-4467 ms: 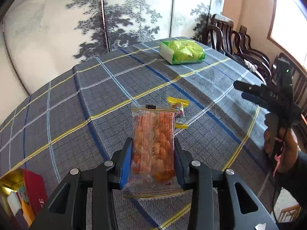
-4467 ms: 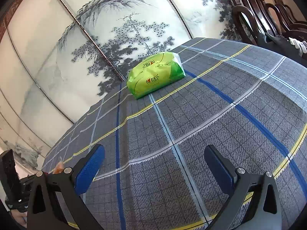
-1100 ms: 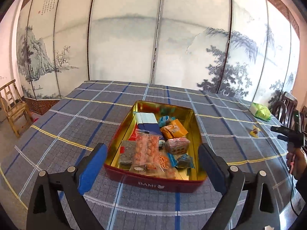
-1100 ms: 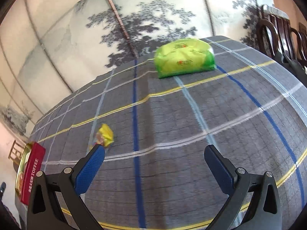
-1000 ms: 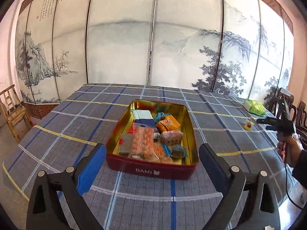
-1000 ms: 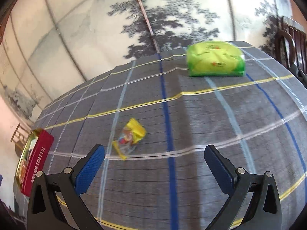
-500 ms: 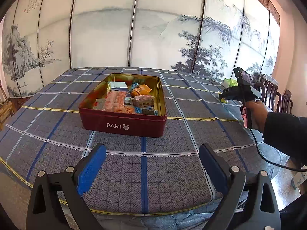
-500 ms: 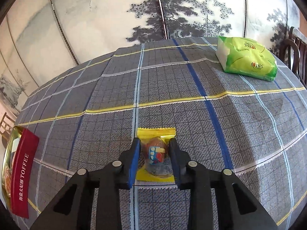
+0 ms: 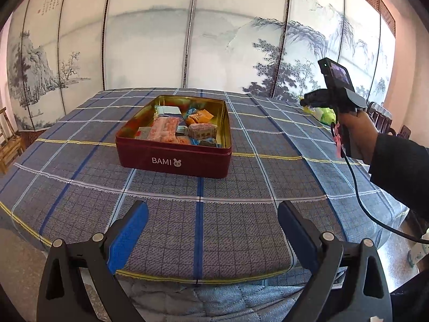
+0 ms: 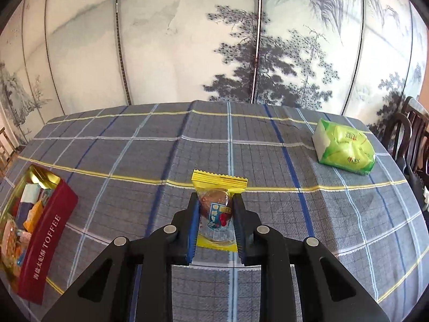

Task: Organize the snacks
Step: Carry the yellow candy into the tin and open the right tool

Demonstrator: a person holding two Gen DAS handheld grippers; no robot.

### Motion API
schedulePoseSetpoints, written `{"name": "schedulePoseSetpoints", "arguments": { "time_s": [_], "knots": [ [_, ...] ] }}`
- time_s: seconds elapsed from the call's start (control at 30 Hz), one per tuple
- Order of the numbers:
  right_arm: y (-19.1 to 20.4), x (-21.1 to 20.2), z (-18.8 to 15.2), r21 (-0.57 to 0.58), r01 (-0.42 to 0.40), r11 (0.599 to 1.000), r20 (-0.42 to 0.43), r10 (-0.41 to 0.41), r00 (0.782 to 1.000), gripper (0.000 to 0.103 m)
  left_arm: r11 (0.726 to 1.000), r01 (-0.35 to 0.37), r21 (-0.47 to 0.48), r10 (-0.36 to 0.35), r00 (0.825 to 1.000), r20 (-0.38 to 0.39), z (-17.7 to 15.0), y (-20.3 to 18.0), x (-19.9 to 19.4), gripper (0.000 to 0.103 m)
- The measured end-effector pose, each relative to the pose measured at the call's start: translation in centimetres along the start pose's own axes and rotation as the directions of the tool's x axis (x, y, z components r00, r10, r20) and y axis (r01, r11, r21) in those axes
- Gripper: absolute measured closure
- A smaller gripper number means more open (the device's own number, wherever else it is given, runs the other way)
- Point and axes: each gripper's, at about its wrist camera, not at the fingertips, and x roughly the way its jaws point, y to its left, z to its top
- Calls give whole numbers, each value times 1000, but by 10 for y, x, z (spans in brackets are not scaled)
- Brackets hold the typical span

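Right of the red tin (image 10: 48,238) | my right tool (image 10: 215,221) clamps the yellow candy packet (image 10: 217,212) | left tool (image 9: 211,237) gapes empty | step: carry | next: swing over tin, release inside.

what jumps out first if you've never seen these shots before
The yellow snack packet pinched in the shut right gripper fills the middle of the right wrist view. In the left wrist view, the red tin full of wrapped snacks sits mid-table, beyond the open, empty left gripper. A green pack lies at the table's far right.
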Motion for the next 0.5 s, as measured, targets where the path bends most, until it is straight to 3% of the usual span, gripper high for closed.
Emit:
{"name": "schedulePoseSetpoints", "arguments": {
  "time_s": [0.5],
  "knots": [
    [98,-22,20,-84,-109,990,36,113,993,78,998,-43,-36,42,999,-24,-12,12,-6,8]
  ]
}}
